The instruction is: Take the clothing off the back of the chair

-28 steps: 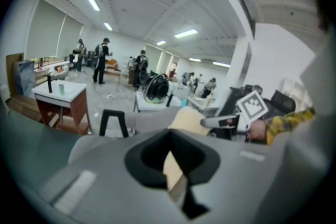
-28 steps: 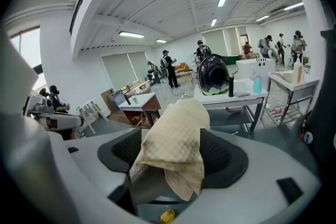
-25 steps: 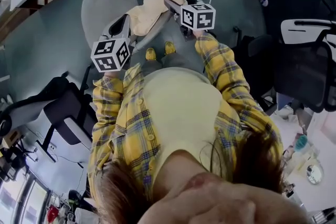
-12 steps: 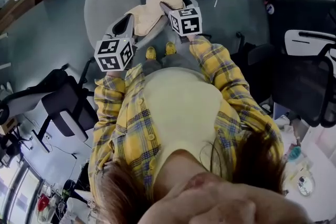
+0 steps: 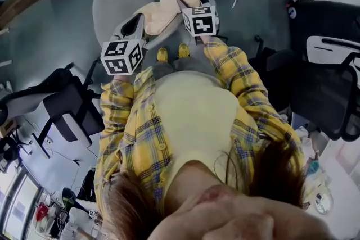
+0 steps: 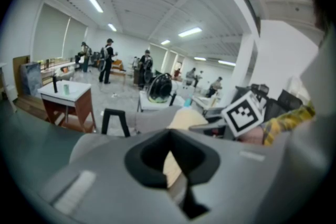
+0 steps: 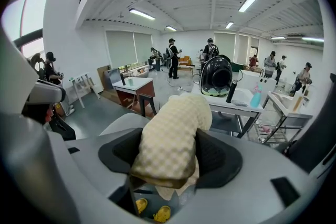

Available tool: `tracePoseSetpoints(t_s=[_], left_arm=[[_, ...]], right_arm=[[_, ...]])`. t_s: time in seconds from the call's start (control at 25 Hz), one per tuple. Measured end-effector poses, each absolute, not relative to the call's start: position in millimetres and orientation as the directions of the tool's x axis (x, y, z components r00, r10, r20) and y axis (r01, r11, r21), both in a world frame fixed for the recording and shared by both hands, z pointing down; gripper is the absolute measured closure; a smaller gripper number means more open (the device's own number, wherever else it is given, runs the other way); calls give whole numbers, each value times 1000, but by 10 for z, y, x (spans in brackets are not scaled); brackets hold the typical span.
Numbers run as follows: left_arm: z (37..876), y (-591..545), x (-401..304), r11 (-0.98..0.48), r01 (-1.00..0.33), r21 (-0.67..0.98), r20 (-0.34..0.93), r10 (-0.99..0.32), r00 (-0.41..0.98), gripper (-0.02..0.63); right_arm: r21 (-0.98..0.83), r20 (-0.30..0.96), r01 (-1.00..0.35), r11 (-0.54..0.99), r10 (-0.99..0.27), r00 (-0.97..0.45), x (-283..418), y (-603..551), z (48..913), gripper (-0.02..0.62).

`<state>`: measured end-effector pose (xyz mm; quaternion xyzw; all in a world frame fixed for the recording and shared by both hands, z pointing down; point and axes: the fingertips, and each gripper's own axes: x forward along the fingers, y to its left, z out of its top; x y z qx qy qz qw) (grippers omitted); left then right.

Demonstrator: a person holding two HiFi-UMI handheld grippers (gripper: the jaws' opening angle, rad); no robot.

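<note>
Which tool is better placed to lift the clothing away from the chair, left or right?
Right, probably. The right tool is shut on a thick bunch of the clothing; the left tool shows only a thin edge of it between its jaws.

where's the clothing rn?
Head view, top centre: the cream clothing hangs between the left gripper and right gripper, both clamped on it, by the grey chair.
</note>
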<state>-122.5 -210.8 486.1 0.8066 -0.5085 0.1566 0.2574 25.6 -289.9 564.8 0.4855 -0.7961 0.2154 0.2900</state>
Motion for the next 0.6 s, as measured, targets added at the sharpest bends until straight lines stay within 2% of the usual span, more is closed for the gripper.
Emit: tracePoseSetpoints(t_s=[0.32, 0.6], left_arm=[[4787, -2080, -1244, -367, -895, 252, 506, -739, 445, 601], [4744, -2080, -1300, -365, -890, 275, 490, -743, 456, 601]], right_arm=[[56, 672, -902, 427, -685, -282, 261, -2867, 5568, 309], [114, 651, -899, 424, -715, -255, 259, -2829, 5458, 358]])
